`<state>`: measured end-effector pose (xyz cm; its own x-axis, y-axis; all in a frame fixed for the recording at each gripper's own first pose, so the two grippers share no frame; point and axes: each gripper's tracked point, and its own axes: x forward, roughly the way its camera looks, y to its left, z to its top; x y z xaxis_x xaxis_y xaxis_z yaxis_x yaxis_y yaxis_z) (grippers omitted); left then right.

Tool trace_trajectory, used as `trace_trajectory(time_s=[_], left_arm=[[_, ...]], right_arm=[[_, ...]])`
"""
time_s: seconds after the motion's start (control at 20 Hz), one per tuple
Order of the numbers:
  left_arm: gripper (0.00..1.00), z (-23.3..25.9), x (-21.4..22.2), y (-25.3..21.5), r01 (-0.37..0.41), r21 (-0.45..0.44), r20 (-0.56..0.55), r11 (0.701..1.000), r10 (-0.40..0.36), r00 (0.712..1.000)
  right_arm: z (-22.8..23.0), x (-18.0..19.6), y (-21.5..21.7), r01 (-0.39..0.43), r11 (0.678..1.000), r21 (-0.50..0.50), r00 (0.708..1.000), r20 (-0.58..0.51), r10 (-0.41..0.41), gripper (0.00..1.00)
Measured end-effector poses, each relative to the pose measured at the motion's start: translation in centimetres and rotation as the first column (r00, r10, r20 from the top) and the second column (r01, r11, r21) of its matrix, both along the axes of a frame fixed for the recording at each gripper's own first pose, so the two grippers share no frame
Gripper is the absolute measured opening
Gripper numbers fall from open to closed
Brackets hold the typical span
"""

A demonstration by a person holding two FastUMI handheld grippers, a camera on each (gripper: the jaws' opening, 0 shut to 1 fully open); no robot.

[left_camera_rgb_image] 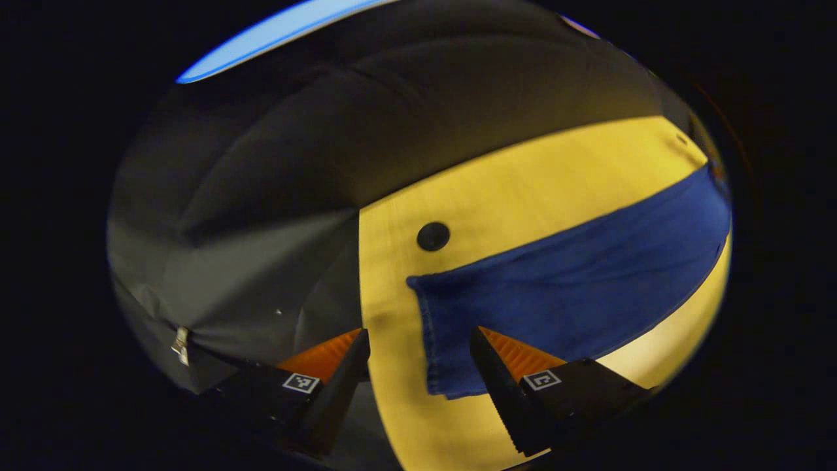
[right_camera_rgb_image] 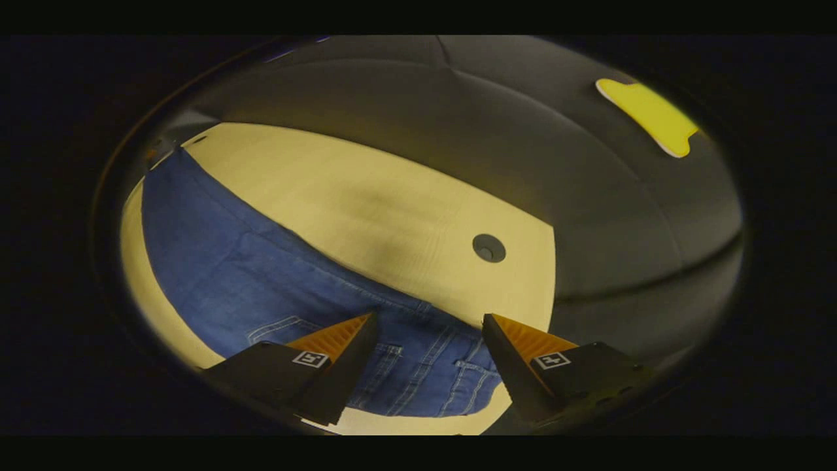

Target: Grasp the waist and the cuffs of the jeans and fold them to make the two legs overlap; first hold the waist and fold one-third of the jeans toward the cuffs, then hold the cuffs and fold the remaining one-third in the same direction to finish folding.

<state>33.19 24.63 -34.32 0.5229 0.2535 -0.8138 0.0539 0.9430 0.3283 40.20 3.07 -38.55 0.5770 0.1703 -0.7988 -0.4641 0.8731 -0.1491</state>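
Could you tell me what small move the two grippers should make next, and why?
Probably lower both and close: the left gripper hangs open over the cuffs, the right gripper open over the waist, and the jeans lie flat on the table.

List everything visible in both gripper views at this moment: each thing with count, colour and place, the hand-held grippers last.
blue denim jeans: one, blue, laid flat along the tabletop; cuff end in the left gripper view, waist with belt loops in the right gripper view.
light wooden tabletop: one, yellowish, under the jeans.
round dark holes in the tabletop: one in each view, beyond the jeans.
dark wall cloth: dark grey, behind the table.
metal clip: one, silvery, on the cloth.
left hand-held gripper: one, open, above the cuff end.
right hand-held gripper: one, open, above the waist.
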Motion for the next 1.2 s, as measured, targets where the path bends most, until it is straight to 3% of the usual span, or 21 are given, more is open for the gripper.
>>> trace_trajectory(time_s=[0.15, 0.25, 0.4, 0.5, 0.55, 0.65, 0.8, 0.9, 1.0, 1.2], left_arm=[[0.98, 3.3, -0.6, -4.2, 0.036, -0.100, 0.129, 0.994, -0.023, 0.991], [0.98, 5.7, -1.1, -7.1, 0.083, -0.124, 0.202, 0.989, -0.057, 0.978], [0.98, 8.9, -2.7, -12.6, 0.149, -0.158, 0.286, 0.976, -0.099, 0.953], [0.98, 10.2, -3.8, -17.8, 0.181, -0.266, 0.303, 0.947, -0.096, 0.948], [0.98, 10.5, -4.7, -19.7, 0.191, -0.320, 0.307, 0.928, -0.089, 0.947], [0.98, 11.0, -6.3, -22.3, 0.204, -0.396, 0.311, 0.895, -0.078, 0.947], [0.98, 11.3, -7.9, -24.8, 0.208, -0.446, 0.295, 0.870, -0.077, 0.952], [0.98, 11.4, -8.8, -25.3, 0.192, -0.451, 0.271, 0.872, -0.071, 0.960], [0.97, 11.6, -9.5, -26.0, 0.199, -0.443, 0.268, 0.874, -0.082, 0.960], [0.96, 11.2, -9.8, -26.5, 0.206, -0.404, 0.245, 0.891, -0.111, 0.963]], right_arm=[[4.0, -0.9, -1.1, 0.046, 0.998, 0.053, 0.997, 0.053, -0.049, 0.97], [6.0, -1.5, -2.8, 0.126, 0.985, 0.118, 0.989, 0.056, -0.134, 0.97], [6.5, -3.6, -4.6, 0.288, 0.920, 0.264, 0.956, -0.028, -0.292, 0.97], [5.7, -4.6, -6.4, 0.415, 0.854, 0.315, 0.909, -0.098, -0.405, 0.97], [4.8, -5.2, -7.3, 0.483, 0.810, 0.332, 0.875, -0.146, -0.462, 0.98], [2.6, -6.2, -8.2, 0.618, 0.693, 0.371, 0.786, -0.272, -0.555, 1.00], [-1.6, -8.3, -8.2, 0.787, 0.488, 0.378, 0.617, -0.461, -0.638, 0.99], [-4.3, -9.4, -8.4, 0.864, 0.386, 0.324, 0.504, -0.536, -0.677, 0.98], [-7.2, -10.5, -8.7, 0.913, 0.332, 0.236, 0.406, -0.582, -0.704, 0.98], [-9.6, -10.0, -8.7, 0.946, 0.269, 0.183, 0.324, -0.593, -0.737, 0.99]])
